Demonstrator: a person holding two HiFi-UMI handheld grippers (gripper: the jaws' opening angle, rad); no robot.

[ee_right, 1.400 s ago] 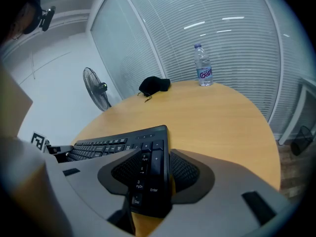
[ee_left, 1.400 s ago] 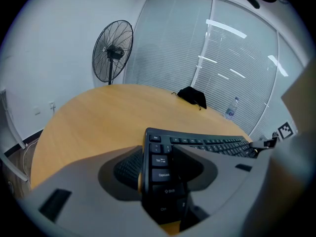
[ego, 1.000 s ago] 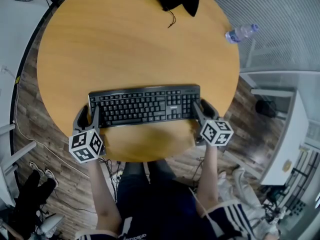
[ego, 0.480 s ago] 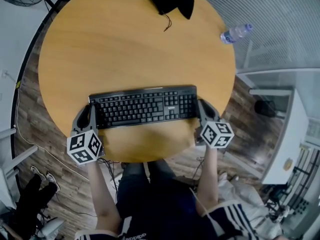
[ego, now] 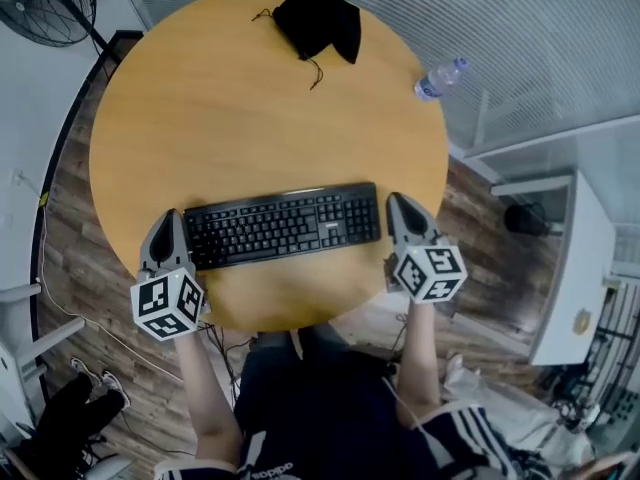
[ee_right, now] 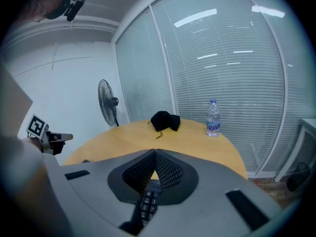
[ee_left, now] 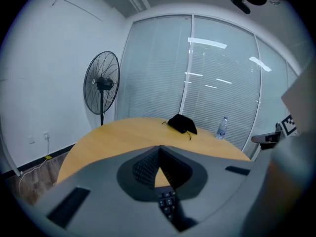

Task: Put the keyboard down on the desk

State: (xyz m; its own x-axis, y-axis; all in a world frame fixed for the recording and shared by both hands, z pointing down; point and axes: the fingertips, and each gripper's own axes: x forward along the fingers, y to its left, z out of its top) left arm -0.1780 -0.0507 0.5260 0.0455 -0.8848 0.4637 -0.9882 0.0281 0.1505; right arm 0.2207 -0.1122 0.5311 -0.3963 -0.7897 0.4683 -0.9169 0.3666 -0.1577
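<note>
change since earlier: both claws stood wide around the keyboard's short ends a second ago; their jaws have just been closing and now sit drawn together with nothing between them, clear of the ends. the keyboard lies flat as before.
left claw (ego: 167, 214): closed, tips meeting in a point in the left gripper view, holding nothing. sits just beside the keyboard's left end near the table edge; contact with it can't be told.
right claw (ego: 393, 199): closed, tips together in the right gripper view, empty. just beside the keyboard's right end.
keyboard (ego: 283, 225): black, flat on the table, long side across the head view, in the near half of the table and close to the person. it lies between the two claws. a few of its keys show low in each gripper view, under the joined jaws.
table (ego: 230, 118): round, light wood top, on a wood plank floor.
marker cubes: one on the left claw (ego: 167, 305), one on the right (ego: 428, 272), both hanging over the near table edge.
black pouch (ego: 316, 23): with a cord trailing off it, at the far edge of the table, well apart from the keyboard.
water bottle (ego: 438, 78): clear with a blue label, at the far right rim of the table; stands upright in the right gripper view.
fan (ego: 48, 4): on a stand, off the table at far left.
person: forearms reach from below to each claw, dark clothes.
</note>
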